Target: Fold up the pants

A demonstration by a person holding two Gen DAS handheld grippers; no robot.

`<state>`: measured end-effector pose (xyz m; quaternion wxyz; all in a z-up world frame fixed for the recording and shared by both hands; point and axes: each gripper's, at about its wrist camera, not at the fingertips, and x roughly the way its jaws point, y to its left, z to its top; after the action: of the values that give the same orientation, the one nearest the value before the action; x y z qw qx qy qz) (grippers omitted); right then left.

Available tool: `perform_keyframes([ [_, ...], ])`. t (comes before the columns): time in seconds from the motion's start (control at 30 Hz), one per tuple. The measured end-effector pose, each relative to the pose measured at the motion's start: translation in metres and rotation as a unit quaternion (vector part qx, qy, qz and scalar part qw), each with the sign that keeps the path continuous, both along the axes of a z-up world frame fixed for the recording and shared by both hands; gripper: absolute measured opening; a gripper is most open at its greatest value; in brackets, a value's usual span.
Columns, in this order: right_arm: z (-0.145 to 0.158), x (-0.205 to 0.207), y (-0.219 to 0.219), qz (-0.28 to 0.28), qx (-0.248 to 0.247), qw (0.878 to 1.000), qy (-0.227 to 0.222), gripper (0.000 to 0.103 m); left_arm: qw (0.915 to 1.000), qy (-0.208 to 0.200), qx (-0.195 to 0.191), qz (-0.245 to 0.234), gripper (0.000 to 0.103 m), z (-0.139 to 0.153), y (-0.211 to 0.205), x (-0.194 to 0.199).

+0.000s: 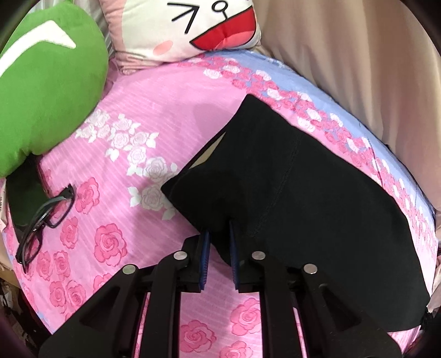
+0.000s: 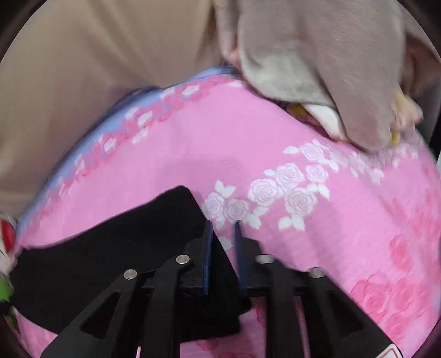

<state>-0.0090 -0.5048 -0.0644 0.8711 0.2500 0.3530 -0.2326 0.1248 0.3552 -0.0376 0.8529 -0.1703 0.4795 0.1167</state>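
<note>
Nearest the left wrist camera, the left gripper (image 1: pixel 219 234) has its 2 fingers drawn narrow on a corner of the black pants (image 1: pixel 289 187), the blue pads pinching a fold of cloth near the garment's lower-left edge. The pants lie on the bed, spread across the pink rose-print sheet (image 1: pixel 154 110), reaching toward the blue border on the right. Left of them, a pair of glasses (image 1: pixel 45 217) rests on the sheet beside a green plush (image 1: pixel 46 82), and a cartoon-face pillow (image 1: pixel 190 24) sits at the top. In the right wrist view, the right gripper (image 2: pixel 224 228) has its fingers part-open; black cloth fills the gap low down, but whether the pads press it I cannot tell, and sheet shows between the tips. A grey blanket (image 2: pixel 317 63) is bunched at the upper right. The main risk, as I judge it: the right side may lift with a loose hold and drop its corner, leaving a skewed fold. The left fingers may also catch the sheet beneath. A wide sweep leftward could knock the glasses.
</note>
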Motion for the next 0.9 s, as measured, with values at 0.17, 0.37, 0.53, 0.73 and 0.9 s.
perform_keyframes([
  [0.17,0.026,-0.035,0.026,-0.037,-0.046,0.997,-0.044,0.050,0.9999,-0.013,0.006,-0.005,0.012,0.004,-0.001,0.002],
  [0.37,0.026,-0.028,0.076,0.009,-0.038,0.997,-0.061,0.050,0.9970,-0.056,0.049,-0.020,0.008,0.036,-0.002,0.017],
  [0.53,0.000,-0.014,0.102,0.026,-0.033,0.999,-0.005,0.056,0.9994,-0.007,0.028,-0.020,0.012,-0.004,0.013,0.018],
  [0.73,0.017,-0.004,0.139,0.083,-0.053,0.995,-0.029,0.057,0.9995,-0.030,-0.004,0.003,0.013,0.023,0.012,-0.010],
  [0.9,0.025,0.063,0.238,0.250,-0.053,0.966,-0.033,0.060,0.9957,-0.045,0.080,0.013,0.017,0.048,-0.020,-0.004],
])
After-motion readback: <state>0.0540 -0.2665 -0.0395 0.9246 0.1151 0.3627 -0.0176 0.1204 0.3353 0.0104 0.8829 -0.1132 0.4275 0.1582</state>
